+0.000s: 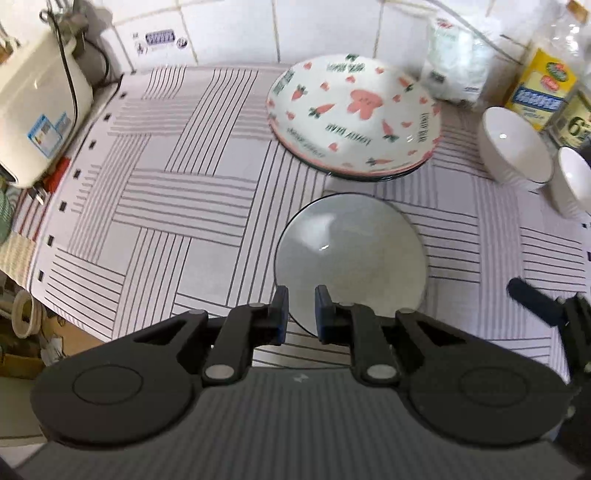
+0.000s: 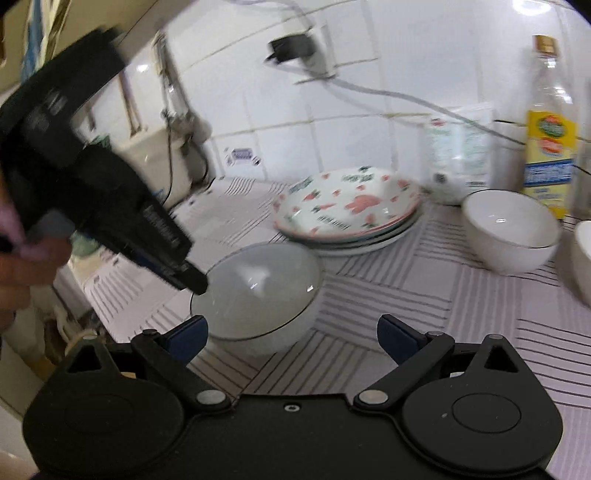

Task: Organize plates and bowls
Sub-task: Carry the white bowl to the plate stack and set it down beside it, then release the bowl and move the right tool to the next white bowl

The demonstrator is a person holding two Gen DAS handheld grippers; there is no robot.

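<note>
Two grippers above a grey bowl on the striped counter

Two white bowls (image 1: 513, 147) stand near the counter's right edge, just beside a yellow-labelled bottle (image 1: 543, 85). A stack of carrot-print plates (image 1: 354, 114) sits toward the counter's back edge, by the tiled wall (image 1: 229, 29). In front of the stack, apart from it, a grey bowl (image 1: 351, 254) rests upright on the striped cloth (image 1: 166, 206). The left gripper (image 1: 301, 310) hangs over the bowl's near rim, its jaws almost closed with nothing between them. The right gripper (image 2: 291, 332) has its jaws spread wide and empty, with the grey bowl just beyond them. A cream appliance (image 1: 37, 107) occupies the counter's back-left corner.
</note>
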